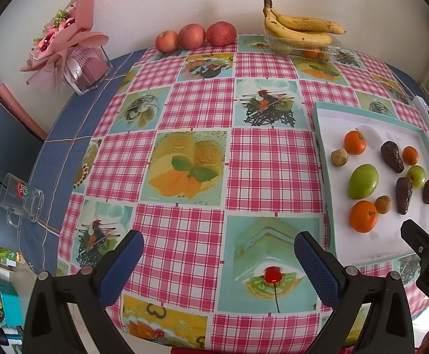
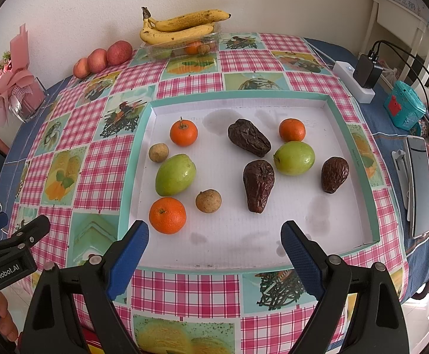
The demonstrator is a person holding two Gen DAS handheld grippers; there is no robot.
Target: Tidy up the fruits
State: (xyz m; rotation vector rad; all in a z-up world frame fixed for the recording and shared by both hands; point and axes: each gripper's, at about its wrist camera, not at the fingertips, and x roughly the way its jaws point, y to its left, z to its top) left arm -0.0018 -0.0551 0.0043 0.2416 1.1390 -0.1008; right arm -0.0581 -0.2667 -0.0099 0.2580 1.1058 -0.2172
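On the table (image 2: 184,295), a shallow tray (image 2: 143,147) is seen with mixed fruits scattered: green ones at 9 and 3 o'clock, dates (image 2: 248,137) centrally, oranges (image 2: 167,215) at the edges. Both the right gripper (image 2: 214,244) and the left gripper (image 1: 218,253) are held spread and empty, so whether sorting is starting or finished cannot be judged.

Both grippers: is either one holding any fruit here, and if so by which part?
Nothing is held. The left gripper is open over bare tablecloth, and the right gripper is open at the near edge of the tray, touching no fruit.

Fruits sit scattered in the tray (image 2: 359,159); behind it, bananas (image 2: 179,28) lie on a container (image 2: 155,51), apples (image 2: 102,59) to their left.
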